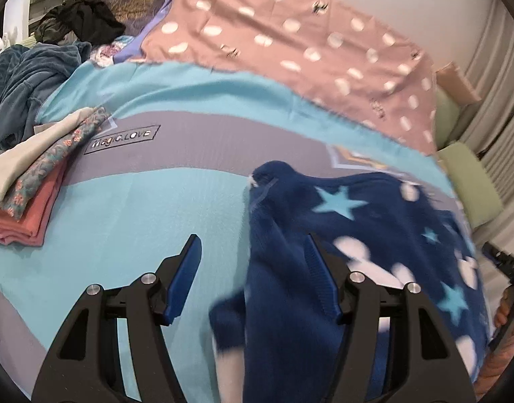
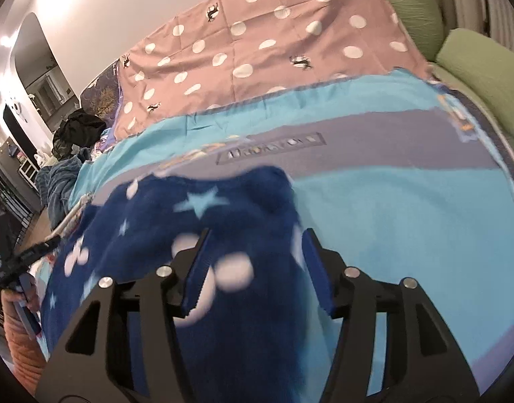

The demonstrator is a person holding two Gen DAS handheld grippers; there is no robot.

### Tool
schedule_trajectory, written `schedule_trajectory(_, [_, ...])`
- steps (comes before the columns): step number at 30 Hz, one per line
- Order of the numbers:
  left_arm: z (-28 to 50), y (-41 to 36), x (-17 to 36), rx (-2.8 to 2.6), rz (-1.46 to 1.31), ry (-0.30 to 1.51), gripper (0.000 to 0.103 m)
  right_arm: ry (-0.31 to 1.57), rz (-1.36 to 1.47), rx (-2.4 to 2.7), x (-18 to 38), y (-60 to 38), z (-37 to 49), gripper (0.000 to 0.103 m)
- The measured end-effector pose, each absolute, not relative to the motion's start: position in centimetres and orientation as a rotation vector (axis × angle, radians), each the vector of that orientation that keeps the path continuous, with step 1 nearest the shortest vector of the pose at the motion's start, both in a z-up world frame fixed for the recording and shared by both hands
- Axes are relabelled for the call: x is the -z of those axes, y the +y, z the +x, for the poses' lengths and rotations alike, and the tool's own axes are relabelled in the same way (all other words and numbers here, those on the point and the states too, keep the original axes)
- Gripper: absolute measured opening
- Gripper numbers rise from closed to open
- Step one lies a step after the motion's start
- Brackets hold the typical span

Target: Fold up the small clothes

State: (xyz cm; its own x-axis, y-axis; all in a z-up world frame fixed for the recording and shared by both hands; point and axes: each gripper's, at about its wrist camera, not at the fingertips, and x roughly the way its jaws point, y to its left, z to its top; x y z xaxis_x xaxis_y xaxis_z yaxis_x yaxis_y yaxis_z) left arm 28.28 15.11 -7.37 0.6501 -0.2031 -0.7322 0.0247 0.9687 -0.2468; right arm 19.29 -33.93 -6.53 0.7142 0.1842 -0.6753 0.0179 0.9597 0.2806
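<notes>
A dark blue fleece garment [image 1: 374, 228] with light blue stars and white dots lies rumpled on the turquoise and grey bed cover [image 1: 129, 201]. My left gripper [image 1: 253, 245] is open, low over the garment's left edge, its right finger [image 1: 324, 278] over the fleece. The garment also shows in the right wrist view [image 2: 243, 208], blurred. My right gripper [image 2: 257, 238] is open with the fleece lying between its fingers. The other gripper shows at the far right [image 1: 505, 265] and far left [image 2: 18, 262] of each view.
A stack of folded clothes [image 1: 32, 188], cream, floral and coral, sits at the left of the bed. A heap of dark unfolded clothes [image 1: 38, 67] lies at the far left. A pink dotted sheet [image 1: 290, 40] covers the back. Green pillows [image 2: 485, 67] lie at the right.
</notes>
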Motion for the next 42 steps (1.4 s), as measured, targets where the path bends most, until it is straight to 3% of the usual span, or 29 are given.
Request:
schedule_trajectory(8, [19.4,16.5,6.8,0.151,-0.233,0.874,0.064,0.863,0.428,-0.03,10.3,-37.6,7.8,0.057])
schedule_trajectory(16, [15.9,12.4,4.5,0.248,-0.164,0.876,0.064,0.834,0.538,-0.104,11.3,-37.7,3.7,0.056])
schedule_trajectory(27, [18.6,-10.2,2.1,0.54,0.185,0.93,0.064,0.812,0.785,-0.31,14.9,-39.2,1.6,0.061])
schedule_trajectory(35, [25.4,-26.6,7.8,0.478,0.388,1.131,0.066,0.864,0.876,-0.422,15.1,-37.7,3.5,0.065])
schedule_trajectory(42, [28.7,-31.7,13.3,0.307,0.595,1.243,0.078,0.873,0.953,-0.386,15.4,-37.7,4.8,0.067])
